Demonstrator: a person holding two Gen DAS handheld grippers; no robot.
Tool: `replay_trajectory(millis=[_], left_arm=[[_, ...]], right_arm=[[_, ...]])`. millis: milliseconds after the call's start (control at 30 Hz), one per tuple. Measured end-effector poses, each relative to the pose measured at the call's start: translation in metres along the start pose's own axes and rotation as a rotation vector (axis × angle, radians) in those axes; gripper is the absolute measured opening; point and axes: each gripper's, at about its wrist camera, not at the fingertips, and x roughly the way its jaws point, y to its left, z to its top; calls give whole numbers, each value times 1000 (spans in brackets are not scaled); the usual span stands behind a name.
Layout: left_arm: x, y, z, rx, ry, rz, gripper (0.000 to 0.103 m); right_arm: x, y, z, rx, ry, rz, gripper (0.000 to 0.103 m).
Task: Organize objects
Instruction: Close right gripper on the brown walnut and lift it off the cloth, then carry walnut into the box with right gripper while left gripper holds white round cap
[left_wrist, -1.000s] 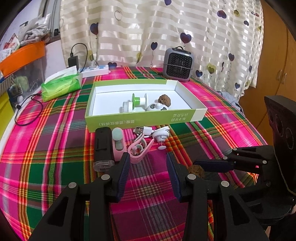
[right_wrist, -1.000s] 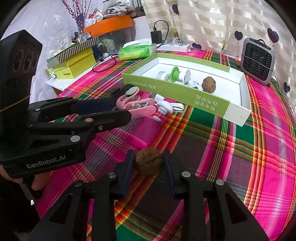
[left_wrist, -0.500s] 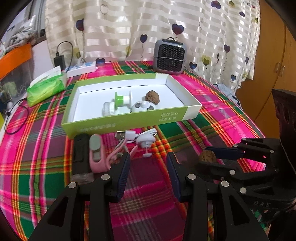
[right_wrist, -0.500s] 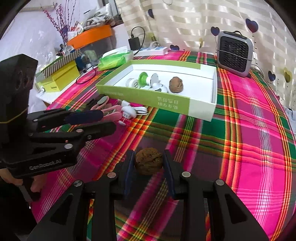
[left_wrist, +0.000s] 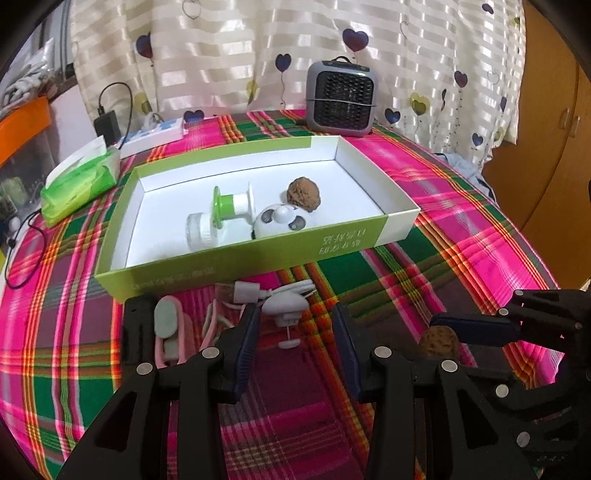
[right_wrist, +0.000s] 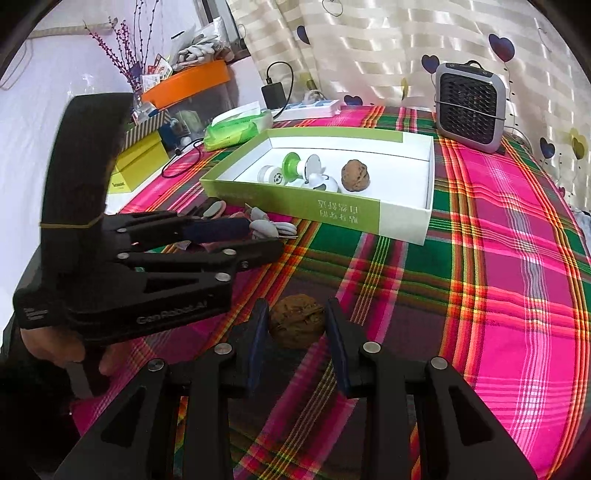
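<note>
A bench (left_wrist: 461, 206) draped in pink, green and orange plaid cloth fills the room's foreground, backed by a cream striped curtain (left_wrist: 221, 55) dotted with hearts. At twelve o'clock in the left wrist view sits a grey heater (left_wrist: 341, 98); a wooden cabinet (left_wrist: 554, 147) stands at three o'clock, a green tissue pack (left_wrist: 79, 182) at ten. The green-walled box (left_wrist: 207, 271) at centre holds a walnut in the box (left_wrist: 303, 194) and small white gadgets. The right tool (right_wrist: 293, 325) has its pads closed on a second walnut (right_wrist: 297, 320), seemingly just above the cloth. The left tool (left_wrist: 295, 343) stands open and empty, near a white cable (left_wrist: 280, 299) and a pink item (left_wrist: 173, 332).
</note>
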Motion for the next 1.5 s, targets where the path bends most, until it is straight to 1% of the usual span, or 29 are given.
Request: replay_trajectory(millis=[133,200,267,300,533,767,1000,1200,1500], left_arm=[[3,-2,2,10,4,0,38],[4,-2,3,10,9,8,29],[6,-1,2,9,20,10,24],[8,0,2,3,28,8,24],[5,2,1,-14,19,4,24],[-8,4,-5,-31,-20,-5,24],[-22,3,-9,-36,-54,-27,24],[-31,6,-12,-44,-71,-37,24],[-39,7,-16,-54,-91,-24,24]], right_arm=[[0,0,0,2,-2,-4,32],[0,-1,0,4,-1,-8,32],[0,0,0,3,-2,-13,32],[0,0,0,1,-1,-14,32],[-1,-1,0,1,-7,-32,32],[-5,-3,1,15,-25,-66,32],[-11,4,1,-14,-56,-107,32],[-11,8,4,-18,-66,-116,32],[-10,20,13,-51,-78,-120,32]])
